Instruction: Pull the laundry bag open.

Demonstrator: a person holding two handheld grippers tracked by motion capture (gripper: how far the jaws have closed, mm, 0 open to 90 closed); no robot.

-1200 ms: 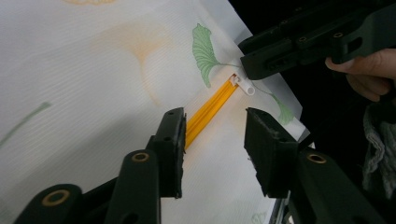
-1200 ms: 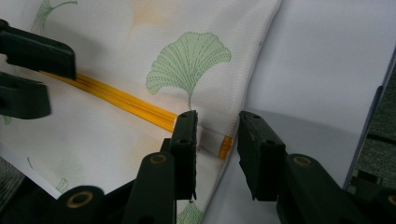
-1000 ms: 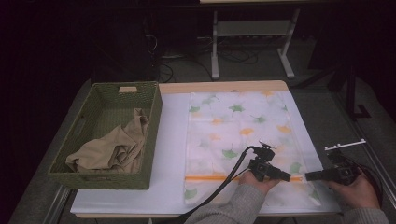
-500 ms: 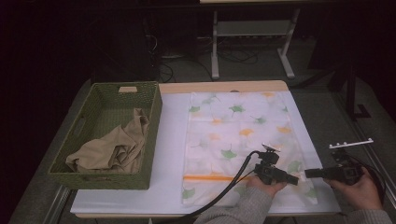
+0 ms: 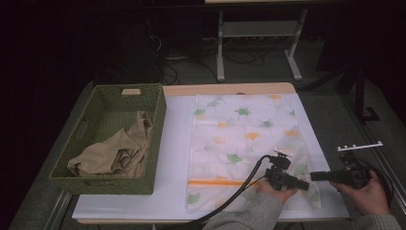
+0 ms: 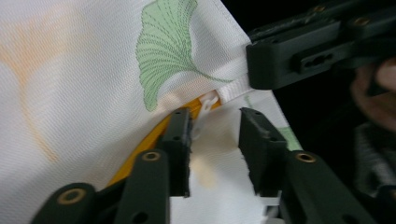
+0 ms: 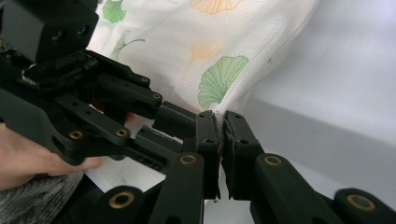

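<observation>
Where the white table cover (image 5: 174,158) meets the dark floor, the high view takes in a flat white fabric bag printed with green and orange ginkgo leaves (image 5: 244,139), lying just beside a green woven basket (image 5: 155,115) that holds a crumpled tan cloth (image 5: 115,153). An orange zip line (image 5: 215,182) crosses the bag near its near end. Both hands work at the bag's near right corner: the left gripper (image 5: 302,184) lies over the fabric, the right gripper (image 5: 316,176) points in at the corner's edge, and a black cable (image 5: 239,191) trails off the table. From here the jaws are too small to judge.

The left gripper view brings the weave up close: a fine, canvas-like grain, a stitched hem, one ribbed green leaf (image 6: 173,42). The left gripper (image 6: 214,144) has its jaws standing apart, having just closed a little, with the orange zip line (image 6: 144,147) and a small white zip pull (image 6: 208,101) at the left pad, which rests against the fabric; no pinch shows. The right gripper's black jaw (image 6: 299,56) bites the hem beyond; a blurred hand (image 6: 378,93) is cut off at the edge.

The right gripper view shows the right gripper (image 7: 220,133) closed tight on the bag's (image 7: 243,37) thin edge, its pads almost meeting. The left gripper's linkages (image 7: 93,112) hide the bag's zip end.
</observation>
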